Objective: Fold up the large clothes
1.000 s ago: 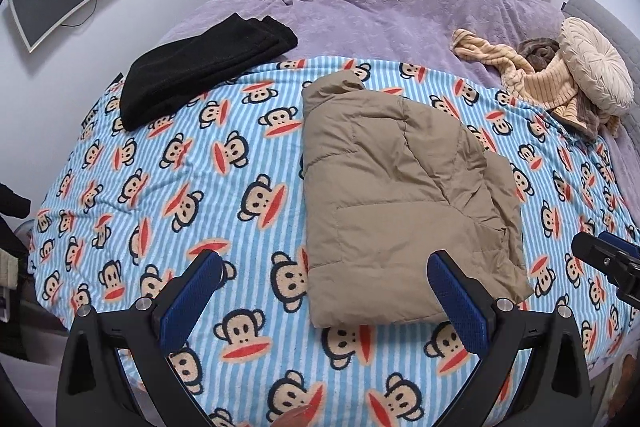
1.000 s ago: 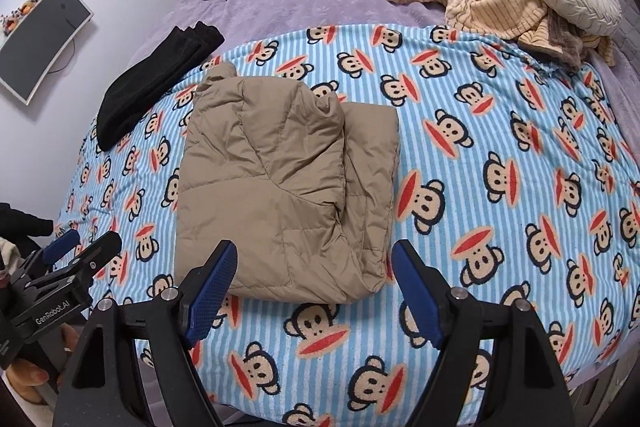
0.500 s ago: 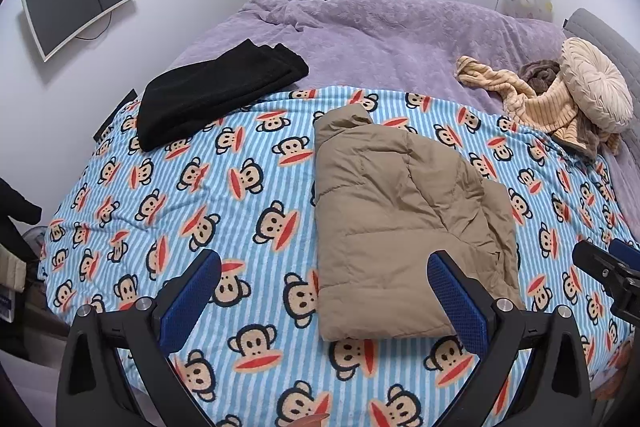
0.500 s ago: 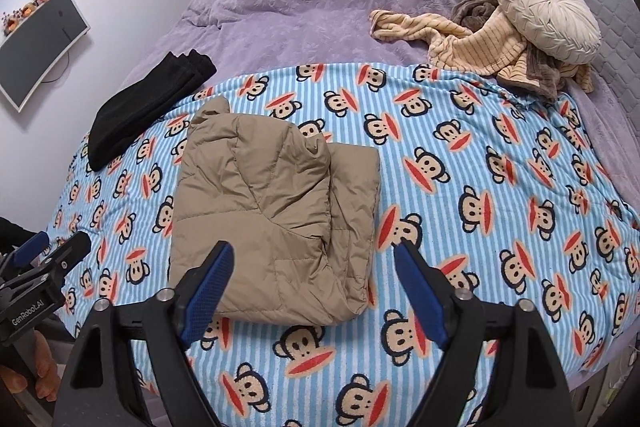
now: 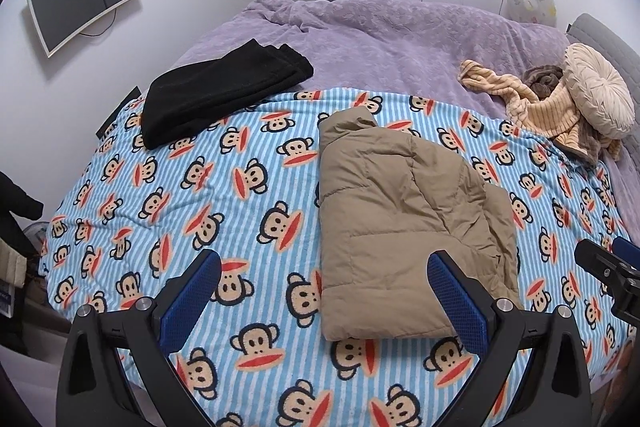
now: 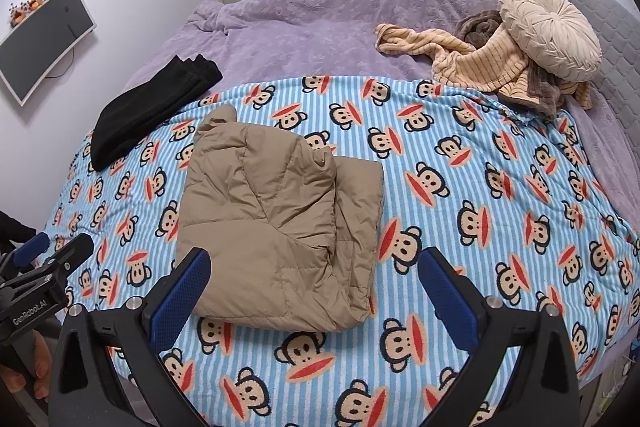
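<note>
A tan puffer jacket (image 5: 404, 227) lies folded into a thick rectangle on the monkey-print blanket (image 5: 200, 187), collar end pointing away from me. My left gripper (image 5: 323, 261) hovers open above the jacket's near left edge, with nothing between its blue pads. In the right wrist view the jacket (image 6: 276, 223) sits just beyond my right gripper (image 6: 315, 259), whose jaws stand wide open and empty above the near edge. Each gripper shows at the side of the other's view: the right gripper (image 5: 608, 267) and the left gripper (image 6: 52, 255). Neither touches the jacket.
A folded black garment (image 5: 216, 95) lies at the blanket's far left corner. Beyond it spreads a purple bedcover (image 5: 380, 39). A beige striped cloth (image 5: 536, 111) and a round cream cushion (image 5: 600, 95) are piled at the far right by the headboard. A monitor (image 5: 84, 11) hangs on the left wall.
Both grippers have lifted away from the bed, so the jacket looks smaller and more of the room shows. The right jaws have spread wider. The jacket has stayed in place.
</note>
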`<state>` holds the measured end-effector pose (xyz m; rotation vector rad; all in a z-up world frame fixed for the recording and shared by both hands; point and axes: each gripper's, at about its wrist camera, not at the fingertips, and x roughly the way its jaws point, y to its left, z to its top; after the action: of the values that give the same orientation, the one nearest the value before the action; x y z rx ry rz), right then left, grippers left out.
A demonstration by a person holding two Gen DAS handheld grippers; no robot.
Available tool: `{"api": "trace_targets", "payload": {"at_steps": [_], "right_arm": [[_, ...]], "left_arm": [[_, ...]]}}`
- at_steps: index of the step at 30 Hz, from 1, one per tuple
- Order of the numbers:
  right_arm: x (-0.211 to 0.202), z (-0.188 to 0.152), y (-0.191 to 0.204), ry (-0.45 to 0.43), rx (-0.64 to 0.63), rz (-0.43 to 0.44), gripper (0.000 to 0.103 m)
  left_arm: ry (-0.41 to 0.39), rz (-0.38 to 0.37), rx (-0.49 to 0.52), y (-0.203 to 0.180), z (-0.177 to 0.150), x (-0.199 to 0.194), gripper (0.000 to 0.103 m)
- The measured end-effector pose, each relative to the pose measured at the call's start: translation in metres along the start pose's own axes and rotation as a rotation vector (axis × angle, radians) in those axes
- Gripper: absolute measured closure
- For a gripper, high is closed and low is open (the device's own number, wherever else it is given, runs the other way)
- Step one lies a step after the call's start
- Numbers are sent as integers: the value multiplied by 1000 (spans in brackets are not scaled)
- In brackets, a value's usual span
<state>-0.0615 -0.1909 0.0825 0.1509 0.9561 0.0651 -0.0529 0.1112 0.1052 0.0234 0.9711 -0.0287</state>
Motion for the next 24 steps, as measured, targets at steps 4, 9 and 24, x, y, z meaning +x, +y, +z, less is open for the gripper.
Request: {"api": "trace_targets", "payload": {"at_steps": [4,9,24], "right_arm": [[0,1,0,-1,-3,-4,0],[-1,1,0,-2,-3,-6,0],[0,4,-5,-1,-5,-5,0]], "left_arm": [[1,-1,1,0,1,0,0],[2,0,1,-1,1,-1,0],[4,0,1,-2,3,1,0]]}}
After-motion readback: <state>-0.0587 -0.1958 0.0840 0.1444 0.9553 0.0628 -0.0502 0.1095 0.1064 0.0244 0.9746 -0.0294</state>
